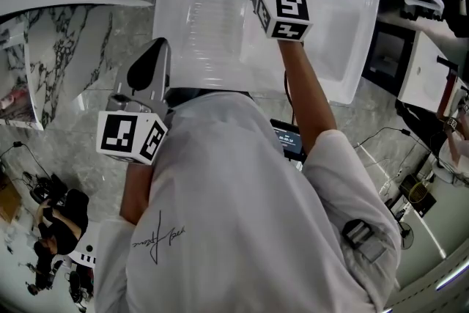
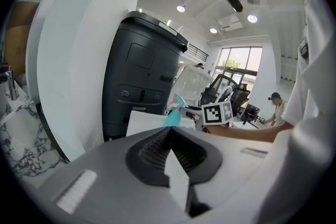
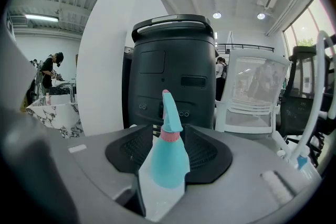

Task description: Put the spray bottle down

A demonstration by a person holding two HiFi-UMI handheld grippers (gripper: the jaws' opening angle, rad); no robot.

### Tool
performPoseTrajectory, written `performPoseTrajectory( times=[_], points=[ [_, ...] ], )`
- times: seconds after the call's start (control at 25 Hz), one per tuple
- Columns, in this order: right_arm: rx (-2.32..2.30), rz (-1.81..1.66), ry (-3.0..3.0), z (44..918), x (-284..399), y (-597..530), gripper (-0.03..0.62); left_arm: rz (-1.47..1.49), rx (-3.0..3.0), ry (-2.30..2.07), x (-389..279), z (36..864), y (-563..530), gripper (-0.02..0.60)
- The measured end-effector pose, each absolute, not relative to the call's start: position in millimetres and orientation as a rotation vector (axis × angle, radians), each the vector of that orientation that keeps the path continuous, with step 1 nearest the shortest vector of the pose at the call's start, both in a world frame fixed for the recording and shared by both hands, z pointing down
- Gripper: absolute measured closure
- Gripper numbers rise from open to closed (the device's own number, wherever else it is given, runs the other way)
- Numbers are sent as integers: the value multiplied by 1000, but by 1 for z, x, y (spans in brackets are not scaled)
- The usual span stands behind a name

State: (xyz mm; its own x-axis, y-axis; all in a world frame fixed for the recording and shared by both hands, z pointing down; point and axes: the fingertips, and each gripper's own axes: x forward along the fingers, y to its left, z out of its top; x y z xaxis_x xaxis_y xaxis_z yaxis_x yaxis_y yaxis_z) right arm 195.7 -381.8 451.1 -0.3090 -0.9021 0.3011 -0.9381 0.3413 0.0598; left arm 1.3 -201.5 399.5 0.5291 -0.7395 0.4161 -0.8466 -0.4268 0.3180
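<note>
We clamp the teal bottle (image 3: 170, 165) in our right gripper (image 3: 167, 134); our left gripper (image 2: 172, 136) is closed on nothing.

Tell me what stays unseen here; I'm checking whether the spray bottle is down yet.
- Spray bottle bottom: right gripper view, hidden by the right hand-held gripper and its own body.
- Same bottle, head view: cut off by the top edge and covered by that hand-held gripper.
- Contact with the white surface: cannot tell.
</note>
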Motion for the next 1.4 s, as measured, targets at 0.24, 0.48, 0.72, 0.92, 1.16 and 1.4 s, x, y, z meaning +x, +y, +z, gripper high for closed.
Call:
performPoseTrajectory(
  times=[0.24,0.48,0.72,0.92,1.16,1.4],
  points=[
    [1665,182,-2313,443,202,-371,434,264,2297,-1271,6,395,-196,544],
    [1689,167,-2303,433,209,-360,434,255,2327,-1256,8,389,-191,545],
    [1719,164,-2293,425,212,-348,434,246,2349,-1253,6,382,-187,545],
    [1725,195,-2291,422,213,-338,436,233,2365,-1251,5,377,-184,545],
    [1700,259,-2298,422,207,-325,437,212,2390,-1239,0,373,-180,544],
    [1714,290,-2276,418,210,-308,444,209,2425,-1207,3,366,-176,545]
  ],
)
